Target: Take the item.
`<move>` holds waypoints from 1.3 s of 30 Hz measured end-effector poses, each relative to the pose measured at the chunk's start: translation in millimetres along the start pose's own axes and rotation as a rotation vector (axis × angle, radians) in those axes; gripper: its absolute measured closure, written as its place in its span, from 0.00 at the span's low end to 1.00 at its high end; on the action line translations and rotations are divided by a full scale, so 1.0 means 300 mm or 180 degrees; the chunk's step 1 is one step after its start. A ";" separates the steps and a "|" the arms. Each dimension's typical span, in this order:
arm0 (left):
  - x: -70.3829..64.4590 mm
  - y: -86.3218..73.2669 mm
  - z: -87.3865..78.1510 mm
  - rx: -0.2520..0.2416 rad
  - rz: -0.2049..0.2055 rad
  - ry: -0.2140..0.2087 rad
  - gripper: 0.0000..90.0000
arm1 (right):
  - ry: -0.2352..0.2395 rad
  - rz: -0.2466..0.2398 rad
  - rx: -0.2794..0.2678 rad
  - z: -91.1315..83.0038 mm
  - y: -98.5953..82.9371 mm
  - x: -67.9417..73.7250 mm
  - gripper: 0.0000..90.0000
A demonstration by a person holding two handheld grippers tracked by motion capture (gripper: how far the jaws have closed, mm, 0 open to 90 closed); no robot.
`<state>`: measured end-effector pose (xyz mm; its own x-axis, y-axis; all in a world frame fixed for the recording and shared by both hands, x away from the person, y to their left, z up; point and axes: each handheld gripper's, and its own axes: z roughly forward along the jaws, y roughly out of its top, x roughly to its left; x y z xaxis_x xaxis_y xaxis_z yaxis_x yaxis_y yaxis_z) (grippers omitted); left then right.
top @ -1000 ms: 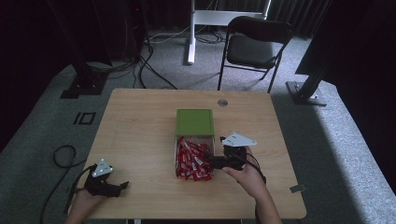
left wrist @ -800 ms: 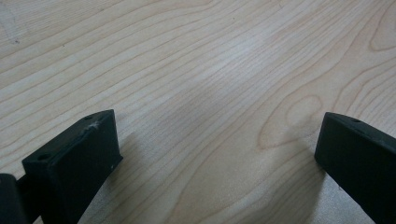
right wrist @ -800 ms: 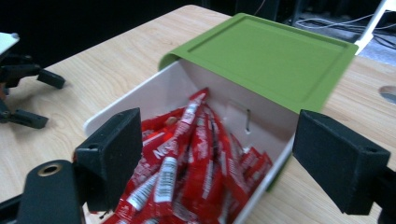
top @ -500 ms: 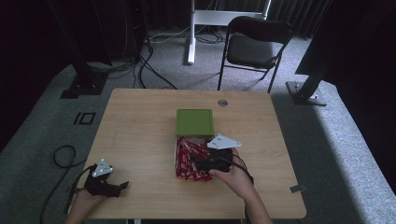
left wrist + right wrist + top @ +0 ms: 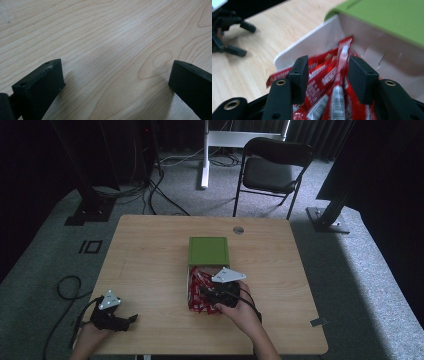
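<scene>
Right tongs [image 5: 325, 75] sit down in the open white box [image 5: 312, 45] of red sachets [image 5: 322, 82], near the middle of the bench [image 5: 150, 250], just in front of the box's green lid [image 5: 208, 251]. Jaws stand partly spread with several sachets lying between them; one upright sachet [image 5: 343, 53] stands in the gap — not yet pinched, as far as I can judge. Left tongs [image 5: 111, 312] rest at the near left corner of the bench, jaws wide apart, holding nothing. Risks: closing now could take two or three sachets at once, since they overlap; a jaw could also crumple a sachet or catch the thin box wall and drag the box. The right gripper view shows the sachets' lie between the jaws and the left tongs far off; the high view gives the box's place on the bench, but the hand [image 5: 240, 307] covers the grip there.
</scene>
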<state>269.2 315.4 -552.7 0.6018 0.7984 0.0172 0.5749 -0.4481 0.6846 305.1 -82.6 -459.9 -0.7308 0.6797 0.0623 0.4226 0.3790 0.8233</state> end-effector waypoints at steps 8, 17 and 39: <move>-0.001 0.000 0.000 0.0000 -0.0007 -0.0001 0.01 | -0.0210 0.0072 0.0156 0.049 -0.013 0.007 0.74; 0.000 0.000 0.000 0.0000 -0.0003 -0.0001 0.01 | -0.0424 0.0160 0.0286 0.088 -0.023 0.005 0.82; -0.001 0.000 0.000 0.0000 -0.0008 0.0000 0.01 | -0.0365 0.0295 0.0160 0.044 -0.022 0.008 0.92</move>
<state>269.1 315.3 -552.7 0.6004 0.7995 0.0156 0.5764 -0.4462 0.6846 307.6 -75.1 -472.8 -0.6227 0.7794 0.0694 0.5137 0.3403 0.7876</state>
